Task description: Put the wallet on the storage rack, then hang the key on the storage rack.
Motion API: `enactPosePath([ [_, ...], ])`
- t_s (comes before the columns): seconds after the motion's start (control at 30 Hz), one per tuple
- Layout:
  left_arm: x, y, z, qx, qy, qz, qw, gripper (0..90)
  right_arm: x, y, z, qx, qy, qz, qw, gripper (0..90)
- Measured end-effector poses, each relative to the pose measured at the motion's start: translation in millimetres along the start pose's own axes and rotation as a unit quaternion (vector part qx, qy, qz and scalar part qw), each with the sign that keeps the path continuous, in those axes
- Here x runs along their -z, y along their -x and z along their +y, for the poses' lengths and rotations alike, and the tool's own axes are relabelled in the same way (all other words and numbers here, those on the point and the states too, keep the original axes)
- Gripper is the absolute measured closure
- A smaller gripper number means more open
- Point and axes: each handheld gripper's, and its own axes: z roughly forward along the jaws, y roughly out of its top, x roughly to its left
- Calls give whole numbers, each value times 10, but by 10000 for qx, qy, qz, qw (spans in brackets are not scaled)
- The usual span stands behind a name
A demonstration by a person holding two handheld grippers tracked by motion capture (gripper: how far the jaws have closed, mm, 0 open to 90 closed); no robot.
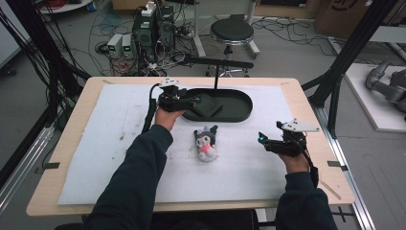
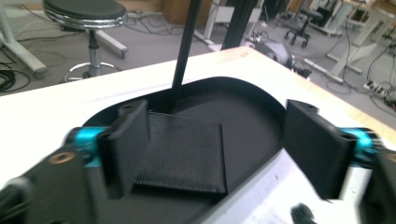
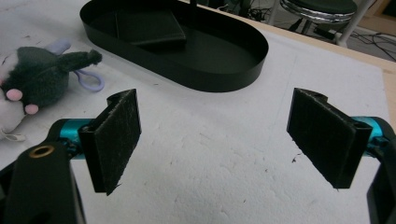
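High view: wallet inside tray

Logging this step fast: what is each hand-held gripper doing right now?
Left hand-held gripper: open, holding nothing, above the black wallet in the tray.
Right hand-held gripper: open, holding nothing.

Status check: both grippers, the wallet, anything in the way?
Left gripper open over tray, empty. Right gripper open, empty. Wallet flat in tray. Plush toy on mat, clear.

No readable writing

Nothing legible appears: the cardboard boxes at the back of the high view carry dark marks too blurred to read, and no label or number can be made out elsewhere.
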Motion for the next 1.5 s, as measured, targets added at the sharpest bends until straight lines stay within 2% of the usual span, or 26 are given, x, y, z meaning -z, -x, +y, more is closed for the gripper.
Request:
enactPosePath([
  [0.1, 205, -24, -46, -106, 48, 92, 9999, 173, -22, 0, -5, 12, -34, 54, 10000, 177],
  [0.13, 276, -33, -63, -161, 48, 190, 9997, 173, -31, 1, -6, 8, -66, 62, 10000, 177],
  [0.2, 419, -61, -100, -251, 185, 308, 9990, 173, -53, 6, -9, 11, -108, 83, 9999, 177],
  [0.3, 635, -103, -151, -460, 461, 489, 9967, 175, -69, 9, -11, -2, -144, 92, 9999, 177],
  [0.37, 734, -131, -173, -504, 480, 544, 9961, 175, -86, 22, -13, -2, -150, 77, 9999, 177],
  [0.53, 974, -182, -277, -541, 473, 757, 9945, 172, -111, 19, -7, 46, -145, -45, 9999, 177],
  [0.67, 1131, -225, -401, -435, 433, 902, 9940, 172, -87, 12, -5, 24, -120, -68, 9999, 177],
  [0.93, 1329, -199, -521, -518, 460, 978, 9928, 172, -85, -26, 8, 30, -76, -3, 10000, 177],
  [1.07, 1395, -216, -571, -576, 451, 1019, 9921, 172, -103, -73, 26, -78, -35, 28, 10000, 177],
  [1.2, 1440, -268, -642, -464, 468, 1043, 9924, 172, -131, -123, 56, -121, -2, 80, 9999, 177],
  [1.27, 1465, -296, -681, -418, 478, 1050, 9924, 172, -138, -158, 74, -150, 20, 139, 9998, 177],
  [1.33, 1491, -312, -730, -460, 460, 1101, 9918, 172, -150, -206, 89, -178, 22, 229, 9996, 177],
  [1.5, 1531, -322, -849, -484, 328, 1146, 9917, 172, -222, -352, 124, -86, -76, 440, 9990, 177],
])
